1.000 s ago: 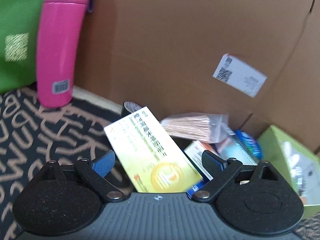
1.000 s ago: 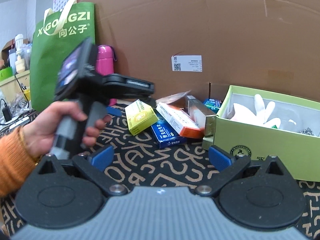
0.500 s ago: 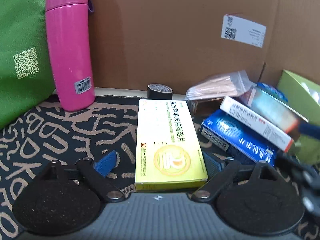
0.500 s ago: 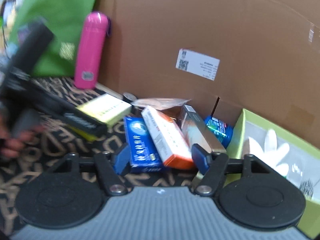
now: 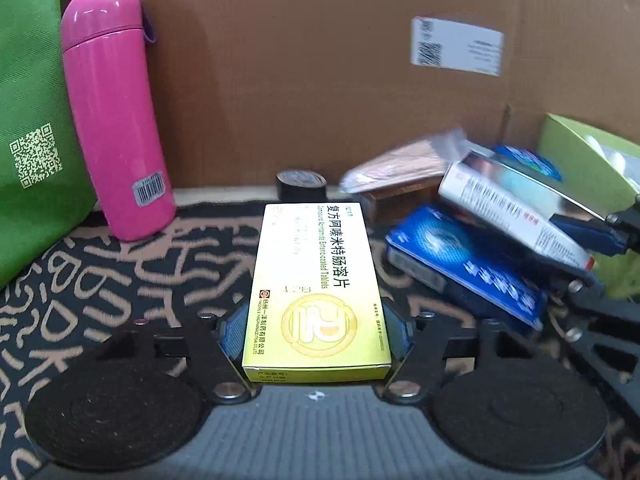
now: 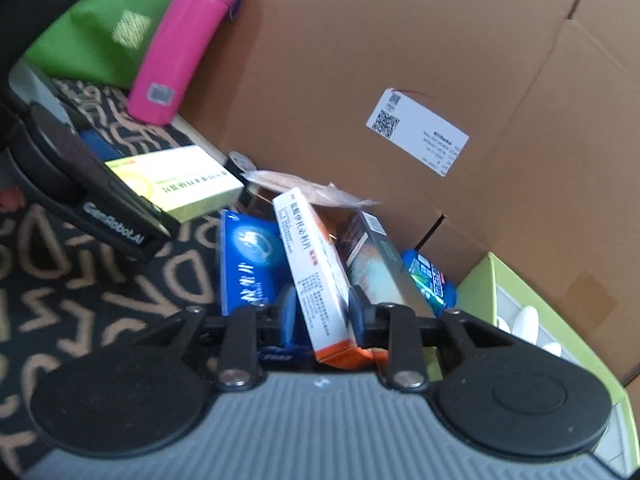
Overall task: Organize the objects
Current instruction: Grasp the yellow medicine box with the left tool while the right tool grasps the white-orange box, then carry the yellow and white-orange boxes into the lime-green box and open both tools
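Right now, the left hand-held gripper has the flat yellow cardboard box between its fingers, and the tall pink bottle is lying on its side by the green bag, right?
Not quite. The tall pink bottle stands upright beside the green bag, as the left wrist view shows. The rest holds: the left hand-held gripper, whose jaws have just been closing, has the flat yellow cardboard box between its fingers.

Soft indoor light, fisheye bending at edges (right view slightly motion-blurred).
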The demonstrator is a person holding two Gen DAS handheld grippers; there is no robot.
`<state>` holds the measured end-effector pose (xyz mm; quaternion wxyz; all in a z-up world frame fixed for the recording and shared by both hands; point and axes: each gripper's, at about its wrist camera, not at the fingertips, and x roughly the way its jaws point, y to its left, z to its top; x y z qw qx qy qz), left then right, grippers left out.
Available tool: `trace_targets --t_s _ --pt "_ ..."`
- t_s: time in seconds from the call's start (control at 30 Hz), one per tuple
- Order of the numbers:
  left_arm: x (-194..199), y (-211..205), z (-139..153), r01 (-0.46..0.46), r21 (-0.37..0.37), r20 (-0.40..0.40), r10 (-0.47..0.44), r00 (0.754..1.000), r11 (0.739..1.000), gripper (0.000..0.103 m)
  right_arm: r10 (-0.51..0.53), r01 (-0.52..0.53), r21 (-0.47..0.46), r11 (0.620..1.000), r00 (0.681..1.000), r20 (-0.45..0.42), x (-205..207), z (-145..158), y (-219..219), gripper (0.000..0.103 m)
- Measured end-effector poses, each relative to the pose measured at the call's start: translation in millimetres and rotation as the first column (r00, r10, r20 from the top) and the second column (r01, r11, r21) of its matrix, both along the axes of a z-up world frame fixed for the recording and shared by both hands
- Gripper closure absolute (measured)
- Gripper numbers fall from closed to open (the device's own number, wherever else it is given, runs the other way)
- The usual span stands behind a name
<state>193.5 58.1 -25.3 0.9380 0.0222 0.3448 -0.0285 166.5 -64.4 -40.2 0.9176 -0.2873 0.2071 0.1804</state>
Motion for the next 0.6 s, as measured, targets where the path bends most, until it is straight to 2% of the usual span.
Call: trace_targets --t_s 0.17,0.3,0.43,0.5,0.53,0.57,0.6 --pt "-37.7 -8.2 -0.7 0.098 -0.012 -0.012 -0.098 0.995 0.995 0.034 0.029 -0.025 0.094 0.995 0.999 -0.043 -47.1 25.1 -27.9 0.082" --pt "-79.1 -19.8 -1.4 0.197 0.002 -0.016 -0.197 0.98 0.98 0.034 0.059 -0.052 0.082 0.995 0.995 -0.084 -93.2 33.0 -48.6 0.082" --pt "-108.1 -25.7 -1.1 0.256 0.001 -0.031 -0.256 0.966 0.967 0.033 0.132 -0.123 0.073 0.99 0.984 -0.122 -135.6 33.3 -50.6 0.076" --pt "-115.8 -27.2 -1.3 0.26 0.025 -0.04 -0.259 0.965 0.965 0.03 0.202 -0.172 0.162 0.972 0.961 -0.19 -141.7 34.5 -54.3 0.06" --pt "-118.4 -27.6 -1.8 0.257 0.043 -0.036 -0.256 0.966 0.965 0.025 0.224 -0.182 0.2 0.963 0.95 -0.215 -140.6 35.0 -56.0 0.048" --pt "-119.6 -27.7 -1.9 0.252 0.06 -0.031 -0.251 0.968 0.966 0.021 0.232 -0.181 0.226 0.957 0.946 -0.225 -139.2 35.5 -57.5 0.04" --pt "-119.2 -27.7 -1.8 0.249 0.075 -0.028 -0.248 0.968 0.966 0.021 0.222 -0.171 0.227 0.959 0.949 -0.223 -135.5 35.0 -57.8 0.037"
